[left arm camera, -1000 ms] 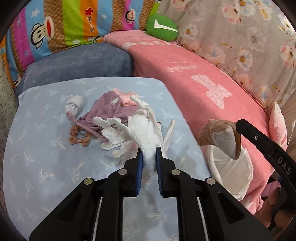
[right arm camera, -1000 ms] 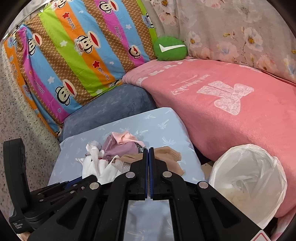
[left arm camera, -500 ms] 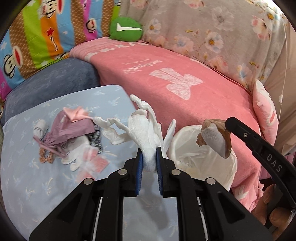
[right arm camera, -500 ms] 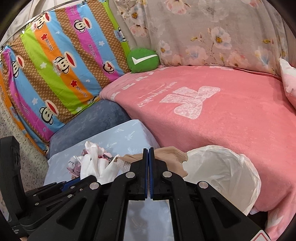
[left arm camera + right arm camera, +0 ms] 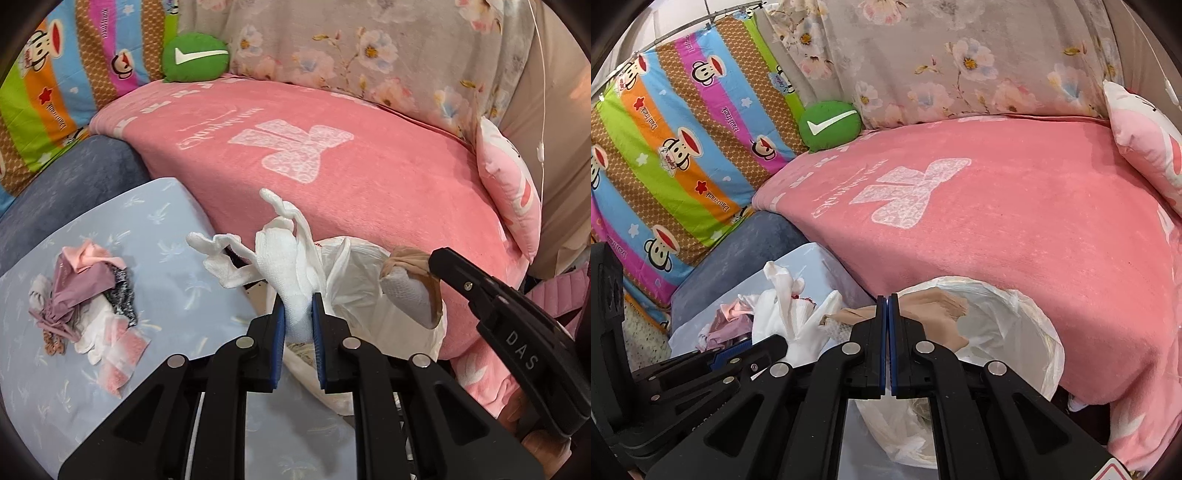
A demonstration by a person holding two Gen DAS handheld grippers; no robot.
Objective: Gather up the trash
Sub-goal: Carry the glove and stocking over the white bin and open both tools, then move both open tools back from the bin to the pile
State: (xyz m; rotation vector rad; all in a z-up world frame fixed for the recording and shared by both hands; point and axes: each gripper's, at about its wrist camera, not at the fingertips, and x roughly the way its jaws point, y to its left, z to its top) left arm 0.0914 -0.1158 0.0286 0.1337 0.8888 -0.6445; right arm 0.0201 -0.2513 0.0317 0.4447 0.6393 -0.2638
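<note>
The left gripper clamps white gloves at frame centre. The right gripper pinches a tan stocking over the white-lined bin.

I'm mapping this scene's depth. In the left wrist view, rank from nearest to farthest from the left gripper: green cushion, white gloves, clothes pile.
1. white gloves, clamped in the left gripper.
2. clothes pile, lying left on the blue sheet.
3. green cushion, far back by the striped fabric.

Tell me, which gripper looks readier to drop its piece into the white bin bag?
Probably the right gripper: its tan stocking hangs over the white bin bag opening. The left gripper holds white gloves at the rim.
</note>
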